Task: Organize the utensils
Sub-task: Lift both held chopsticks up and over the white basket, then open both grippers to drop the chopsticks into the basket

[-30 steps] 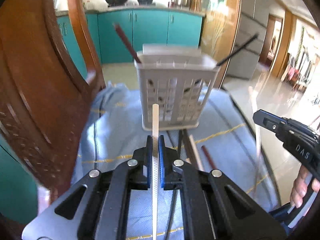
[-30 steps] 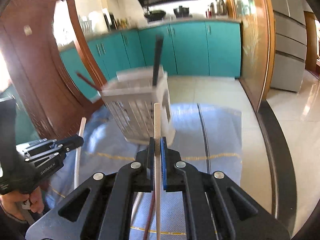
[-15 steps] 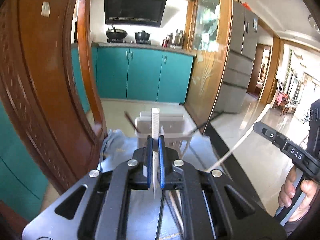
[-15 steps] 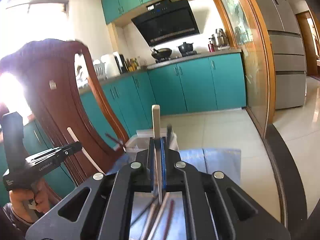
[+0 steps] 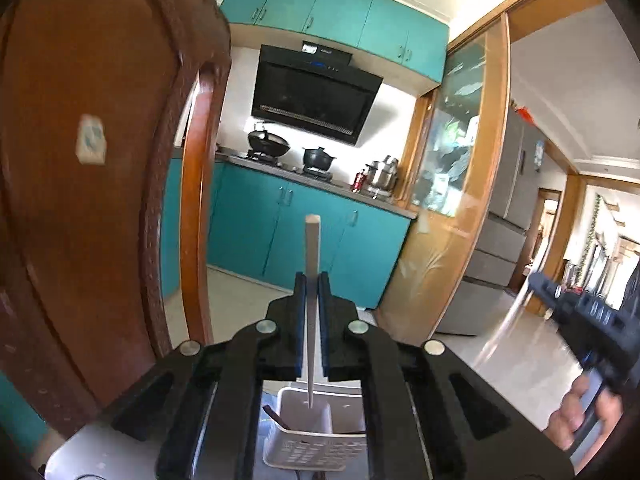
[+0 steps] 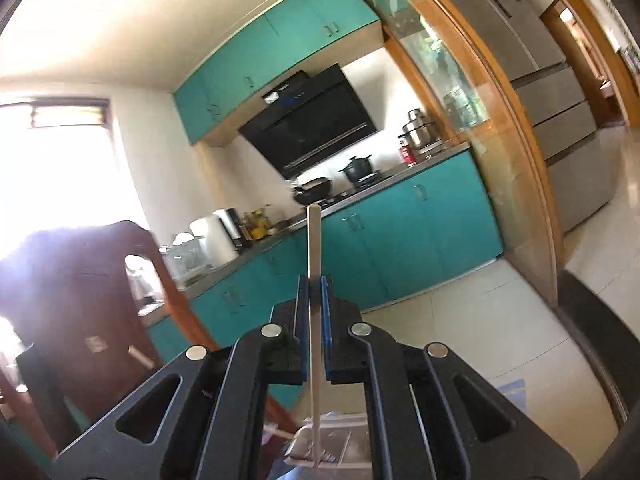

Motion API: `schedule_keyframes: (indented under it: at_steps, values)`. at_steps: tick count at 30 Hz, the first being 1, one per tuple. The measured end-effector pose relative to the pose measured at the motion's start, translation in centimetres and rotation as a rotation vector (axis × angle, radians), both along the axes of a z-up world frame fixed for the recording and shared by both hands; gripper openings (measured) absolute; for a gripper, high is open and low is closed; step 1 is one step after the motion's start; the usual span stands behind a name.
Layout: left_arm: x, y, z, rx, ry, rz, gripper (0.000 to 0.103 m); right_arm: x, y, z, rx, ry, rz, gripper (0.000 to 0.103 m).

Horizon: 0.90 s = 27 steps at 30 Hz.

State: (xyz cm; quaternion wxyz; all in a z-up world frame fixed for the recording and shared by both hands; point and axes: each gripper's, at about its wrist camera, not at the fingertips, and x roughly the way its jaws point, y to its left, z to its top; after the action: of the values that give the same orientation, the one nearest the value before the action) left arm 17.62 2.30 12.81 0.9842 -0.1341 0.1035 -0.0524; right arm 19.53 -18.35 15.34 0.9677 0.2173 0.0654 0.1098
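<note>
My left gripper (image 5: 311, 280) is shut on a cream chopstick (image 5: 311, 248) held upright, its lower tip just over the white utensil basket (image 5: 316, 436) seen below between the gripper's arms. A dark chopstick leans in that basket. My right gripper (image 6: 315, 282) is shut on another cream chopstick (image 6: 313, 240), also upright, its lower end over the same basket (image 6: 332, 446). The right gripper also shows at the right edge of the left wrist view (image 5: 580, 312), blurred, with its pale chopstick.
A brown wooden chair back (image 5: 100, 184) stands close on the left. Teal kitchen cabinets (image 5: 280, 232), a range hood and pots are behind. A fridge (image 6: 552, 80) stands at the right. The blue cloth (image 6: 512, 390) shows on the table.
Both grippers have risen and tilted up with their chopsticks. The basket has dropped from mid view to below the gripper arms, with the chopstick tips now over it.
</note>
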Motion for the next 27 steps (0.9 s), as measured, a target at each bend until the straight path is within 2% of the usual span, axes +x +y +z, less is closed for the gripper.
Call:
schedule_keyframes:
  at_steps: [4,8,10,16,21,27]
  values:
    - [2.5,-1.5,-2.8,0.044,0.087,-0.013,0.007,2.1,2.0,-3.0,-0.119,0.021,-0.058,0.007]
    - [3.7,-2.0,-4.6,0.079,0.146,-0.025,0.007,3.1,2.7,-6.9,-0.152,0.083,-0.043,0.007]
    - [3.8,-2.2,-5.4,0.094,0.165,-0.021,0.007,2.7,3.1,-7.7,-0.168,0.093,-0.024,0.007]
    - [3.7,-2.2,-7.4,0.107,0.207,-0.029,0.007,0.5,4.8,-8.5,-0.277,0.064,0.007,0.007]
    - [3.1,-2.5,-8.0,0.127,0.214,-0.038,0.007,-0.5,5.7,-9.1,-0.313,0.07,0.038,0.007]
    - [1.8,-2.9,-8.2,0.139,0.199,-0.051,0.007,-1.8,5.8,-9.2,-0.326,0.061,0.042,0.021]
